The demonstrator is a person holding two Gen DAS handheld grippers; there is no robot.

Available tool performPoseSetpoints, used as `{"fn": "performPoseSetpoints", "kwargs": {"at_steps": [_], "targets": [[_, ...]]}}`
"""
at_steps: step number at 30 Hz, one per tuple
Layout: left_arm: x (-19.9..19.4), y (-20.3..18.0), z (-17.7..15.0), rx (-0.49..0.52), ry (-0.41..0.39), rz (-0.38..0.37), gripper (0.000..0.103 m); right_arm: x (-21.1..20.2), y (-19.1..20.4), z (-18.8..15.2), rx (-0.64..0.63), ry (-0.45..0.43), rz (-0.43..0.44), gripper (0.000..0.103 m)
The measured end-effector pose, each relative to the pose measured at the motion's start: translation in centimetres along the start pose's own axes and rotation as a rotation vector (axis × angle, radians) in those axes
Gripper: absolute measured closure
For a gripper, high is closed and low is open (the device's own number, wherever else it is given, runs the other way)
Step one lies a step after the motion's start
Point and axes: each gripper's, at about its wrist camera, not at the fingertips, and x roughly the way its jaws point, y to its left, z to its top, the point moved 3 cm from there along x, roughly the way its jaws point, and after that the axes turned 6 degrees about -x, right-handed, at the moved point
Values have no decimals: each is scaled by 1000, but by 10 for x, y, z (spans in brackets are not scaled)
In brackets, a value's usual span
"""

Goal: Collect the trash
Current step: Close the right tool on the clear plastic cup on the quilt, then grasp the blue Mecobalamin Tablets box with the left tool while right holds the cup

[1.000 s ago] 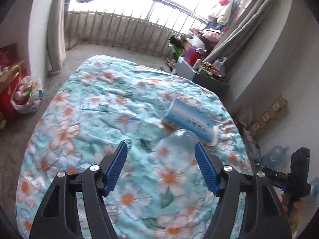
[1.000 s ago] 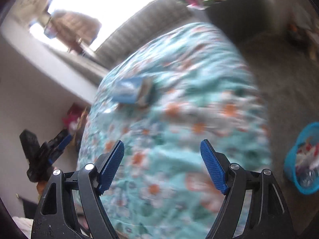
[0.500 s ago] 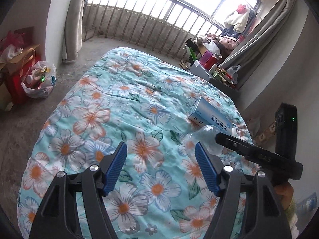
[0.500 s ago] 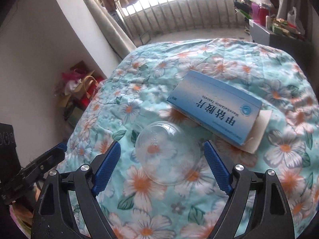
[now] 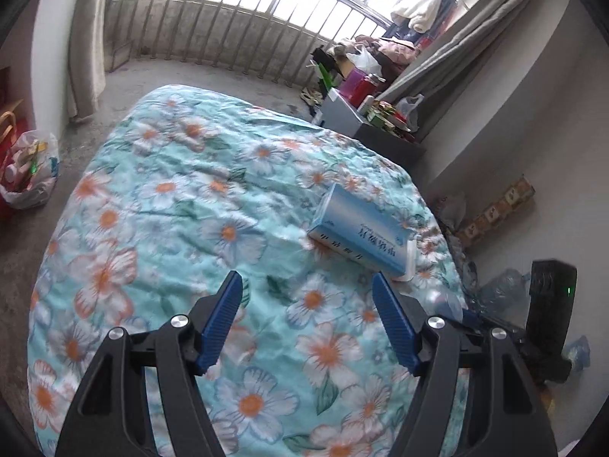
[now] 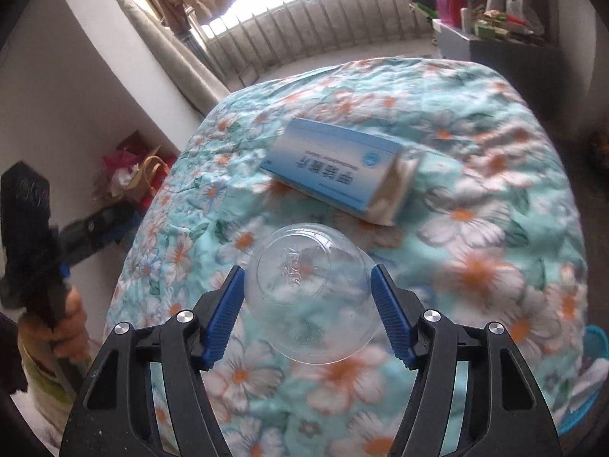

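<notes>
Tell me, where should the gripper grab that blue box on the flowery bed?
Probably across its two long sides, near the closed end. The blue box lies flat on the flowery bed, so come down from above. Its open flap end looks floppy and could crumple. The left gripper is open and empty.

box face: the blue-and-white carton [image 6: 335, 167], lying near the right edge of the floral bedspread [image 6: 475, 266], carries a row of large Chinese characters, upside down in the right wrist view and too blurred to read.
box small print: a thin line of Latin letters beside them, illegible.
box logo: a round emblem.
cup base: the clear plastic cup [image 6: 310, 297] has embossed characters, unreadable.
</notes>
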Motion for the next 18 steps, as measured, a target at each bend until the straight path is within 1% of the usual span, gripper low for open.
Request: {"fn": "performPoseSetpoints", "kwargs": {"at_steps": [2,4,5,7,8,10,12,13,15,16,17,18], "targets": [[19,-19,20,66,15,-21,35,-20,-17,-15,26,-7,-9,40],[40,-40,37,166,24,-39,34,-37,-33,-34,58,-5,-23,40],[51,-48,43,198,31,-51,34,-43,-39,-42,73,-3,-29,40],[83,-65,58,231,79,-99,34,-53,-52,-61,117,5,-41,40],[96,-69,62,231,92,-104,34,-55,-57,-68,137,8,-38,40],[128,-80,74,247,110,-79,34,-56,-64,-83,187,13,-10,39],[158,-86,83,278,114,-9,34,-55,-67,-92,213,15,5,39],[172,-88,86,286,131,14,34,-54,-67,-95,219,12,10,39],[197,-85,88,264,196,33,34,-54,-66,-96,220,1,14,39],[206,-82,87,253,232,56,35,-54,-66,-95,220,-5,17,39],[212,-76,82,247,267,82,35,-55,-67,-95,221,-9,21,39],[216,-74,79,243,298,86,35,-56,-68,-94,224,-14,28,39]]}}
